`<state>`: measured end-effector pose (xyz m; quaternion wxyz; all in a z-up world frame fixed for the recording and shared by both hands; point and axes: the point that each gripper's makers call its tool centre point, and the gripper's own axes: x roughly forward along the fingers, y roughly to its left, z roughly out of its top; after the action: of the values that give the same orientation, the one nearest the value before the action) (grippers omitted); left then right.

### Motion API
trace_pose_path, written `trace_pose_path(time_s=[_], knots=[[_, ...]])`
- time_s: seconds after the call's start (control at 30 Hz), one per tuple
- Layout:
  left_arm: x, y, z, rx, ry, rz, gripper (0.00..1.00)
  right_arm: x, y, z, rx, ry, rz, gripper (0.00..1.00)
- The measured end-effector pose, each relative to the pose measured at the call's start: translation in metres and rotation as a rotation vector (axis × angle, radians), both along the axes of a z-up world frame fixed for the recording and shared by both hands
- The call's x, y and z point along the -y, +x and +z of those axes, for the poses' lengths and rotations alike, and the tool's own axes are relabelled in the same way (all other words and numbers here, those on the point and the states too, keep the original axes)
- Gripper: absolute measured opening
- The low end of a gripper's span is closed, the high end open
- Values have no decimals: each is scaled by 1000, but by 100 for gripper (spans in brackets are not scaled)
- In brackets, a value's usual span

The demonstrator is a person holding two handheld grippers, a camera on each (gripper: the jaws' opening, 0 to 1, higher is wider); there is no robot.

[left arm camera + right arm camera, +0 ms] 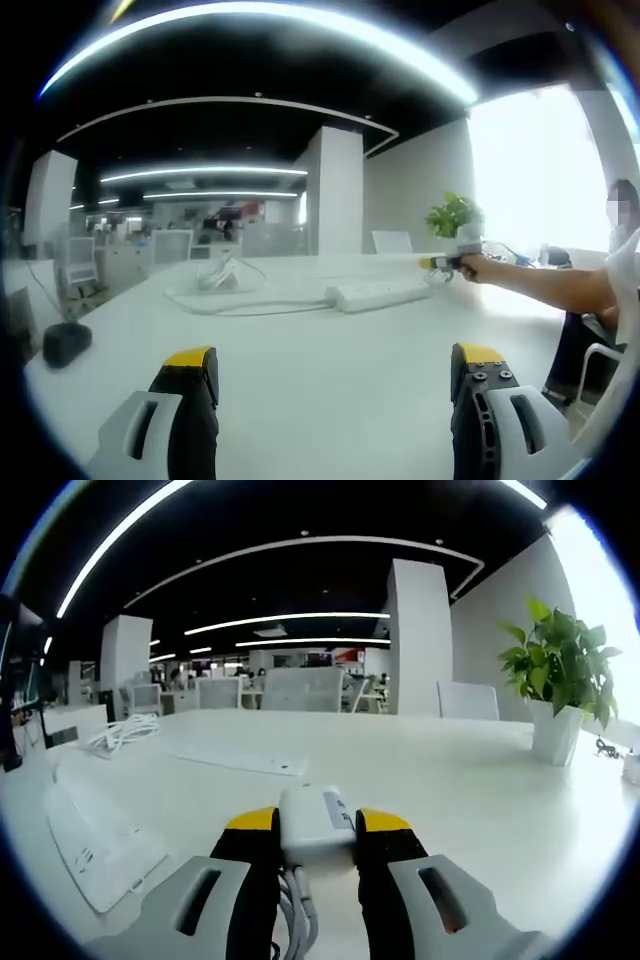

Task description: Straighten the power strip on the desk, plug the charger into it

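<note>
Clamped between the jaws of the right gripper [317, 825], the charger [317, 826] is held above the desk [450, 790]; the left gripper [335, 362] is spread and empty; the power strip [384, 294] lies well ahead; a skewed approach could jam the prongs.

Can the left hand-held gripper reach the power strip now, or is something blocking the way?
Probably yes. The left hand-held gripper is open, and only bare desk lies between it and the power strip. The right hand-held gripper is off to the strip's side.
</note>
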<state>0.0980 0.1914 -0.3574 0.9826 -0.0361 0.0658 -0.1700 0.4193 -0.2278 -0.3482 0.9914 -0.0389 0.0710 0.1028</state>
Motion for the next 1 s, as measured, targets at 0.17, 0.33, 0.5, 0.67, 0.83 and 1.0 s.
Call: trace_pose_path(time_s=[0.17,0.33,0.5,0.67,0.83,1.0], knots=[[1,0,0,2,1,-4,99,2,-2,10,22,5,-1,27],[2,0,0,1,0,-8,99,1,-8,21,42,15,3,27],[2,-1,1,3,-1,-7,99,-1,-10,33,58,19,14,27],[2,-2,2,7,-3,-8,99,-6,-16,39,65,28,30,27],[1,-2,2,8,-3,-9,99,-10,-16,46,74,28,43,27],[-1,-2,2,9,-6,-6,99,-19,-21,56,85,20,78,27]])
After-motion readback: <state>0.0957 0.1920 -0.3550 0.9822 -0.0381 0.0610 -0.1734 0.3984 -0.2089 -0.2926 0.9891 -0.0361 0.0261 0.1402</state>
